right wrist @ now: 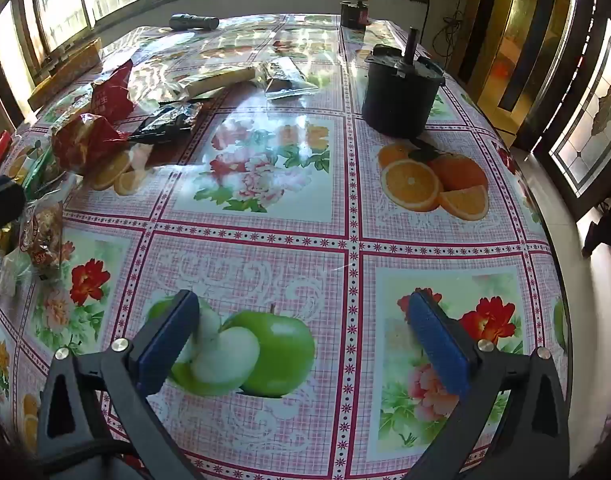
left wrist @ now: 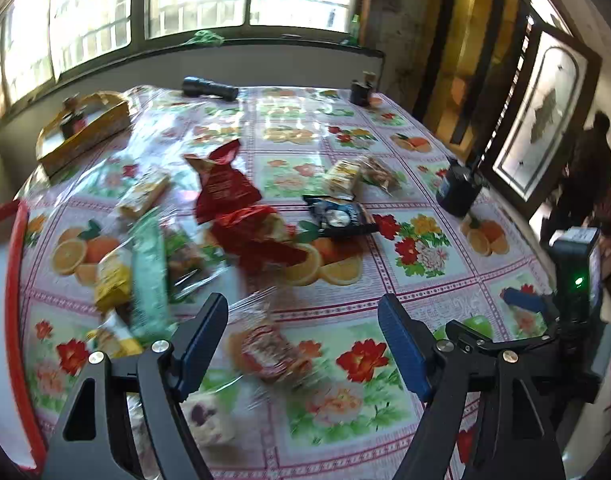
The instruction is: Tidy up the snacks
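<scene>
Several snack packs lie scattered on a floral tablecloth [left wrist: 425, 292]. In the left wrist view a red bag [left wrist: 225, 188] and a second red pack [left wrist: 257, 236] sit mid-table, a dark blue pack [left wrist: 339, 218] to their right, a yellow-and-clear pack [left wrist: 353, 174] behind it, a green pack [left wrist: 147, 272] and yellow packs [left wrist: 113, 280] at left. A clear-wrapped pastry [left wrist: 265, 350] lies between the fingers of my open left gripper [left wrist: 303, 340]. My right gripper [right wrist: 301, 344] is open and empty over bare cloth; the red bags [right wrist: 89, 136] lie far left of it.
A yellow box [left wrist: 81, 132] stands at the back left. A black flashlight [left wrist: 209, 88] and a small dark jar [left wrist: 361, 90] are at the far edge. A dark pot [right wrist: 399, 92] stands at right. A red tray edge [left wrist: 13, 280] runs along the left.
</scene>
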{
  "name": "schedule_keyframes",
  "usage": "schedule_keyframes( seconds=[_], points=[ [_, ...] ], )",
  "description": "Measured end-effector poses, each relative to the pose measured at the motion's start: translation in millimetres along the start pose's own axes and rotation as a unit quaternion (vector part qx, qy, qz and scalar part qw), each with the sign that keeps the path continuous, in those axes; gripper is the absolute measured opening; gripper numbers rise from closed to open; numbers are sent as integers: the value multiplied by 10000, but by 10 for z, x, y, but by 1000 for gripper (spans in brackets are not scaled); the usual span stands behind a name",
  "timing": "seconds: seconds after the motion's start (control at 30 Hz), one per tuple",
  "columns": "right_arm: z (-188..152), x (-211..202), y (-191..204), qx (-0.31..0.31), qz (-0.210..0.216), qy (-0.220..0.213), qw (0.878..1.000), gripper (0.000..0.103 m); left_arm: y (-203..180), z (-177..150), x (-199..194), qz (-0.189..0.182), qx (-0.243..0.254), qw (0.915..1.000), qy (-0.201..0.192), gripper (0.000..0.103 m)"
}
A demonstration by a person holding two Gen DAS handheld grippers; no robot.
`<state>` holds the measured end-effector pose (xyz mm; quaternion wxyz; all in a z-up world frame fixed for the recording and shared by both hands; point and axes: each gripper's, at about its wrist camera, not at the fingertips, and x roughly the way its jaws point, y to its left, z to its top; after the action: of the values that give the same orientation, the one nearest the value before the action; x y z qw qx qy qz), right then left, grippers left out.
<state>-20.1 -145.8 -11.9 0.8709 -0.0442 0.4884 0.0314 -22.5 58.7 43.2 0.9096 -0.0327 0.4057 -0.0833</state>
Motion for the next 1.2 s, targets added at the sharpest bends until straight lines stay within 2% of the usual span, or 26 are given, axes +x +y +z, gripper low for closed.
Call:
schedule_keyframes(
  seconds=[0.2,0.27,0.37,0.53,0.57,0.6,0.63,0.67,0.7,0.73,0.77,0.83,0.87,0.93,1.03,1.13,1.2],
  points=[
    [0,0,0,0,0,0,10000,103,165,43,-156,62,-540,9985,22,78],
    [0,0,0,-1,-1,-1,10000,103,150,42,-182,112,-534,9985,50,78],
    [0,0,3,-3,-8,0,10000,103,134,-31,-262,389,-415,9984,53,78],
    [56,33,19,33,35,118,9999,103,226,-174,-321,501,-502,9973,184,78],
    [104,23,36,11,204,286,9994,103,240,-186,-327,526,-515,9971,215,78],
    [137,-32,51,139,621,260,9976,103,262,-200,-349,546,-548,9967,235,78],
    [140,-85,0,551,1251,111,9905,103,275,-200,-371,545,-553,9967,226,78],
    [121,-157,-108,1213,2167,-184,9685,103,283,-203,-400,565,-544,9967,204,78],
    [111,-194,-147,1531,2770,-316,9481,103,305,-206,-454,616,-544,9965,153,78],
    [129,-222,-106,1624,3110,-271,9360,103,329,-209,-496,639,-561,9963,119,78],
    [155,-263,-44,1522,3075,-281,9389,103,359,-214,-540,658,-584,9961,90,78],
    [204,-460,146,1111,2708,-608,9543,103,455,-238,-656,746,-661,9950,-3,78],
    [240,-571,297,797,2243,-709,9687,103,495,-249,-691,790,-705,9944,-26,78],
    [293,-759,616,108,1288,-932,9872,103,614,-289,-776,881,-838,9926,-64,78],
    [322,-855,914,-523,382,-988,9930,103,771,-346,-871,1025,-983,9898,-88,78],
    [338,-835,1033,-677,511,-964,9917,103,904,-402,-968,1129,-1107,9873,-144,78],
    [287,-876,1099,-731,406,-997,9915,103,983,-438,-1028,1202,-1172,9856,-188,78]
  ],
)
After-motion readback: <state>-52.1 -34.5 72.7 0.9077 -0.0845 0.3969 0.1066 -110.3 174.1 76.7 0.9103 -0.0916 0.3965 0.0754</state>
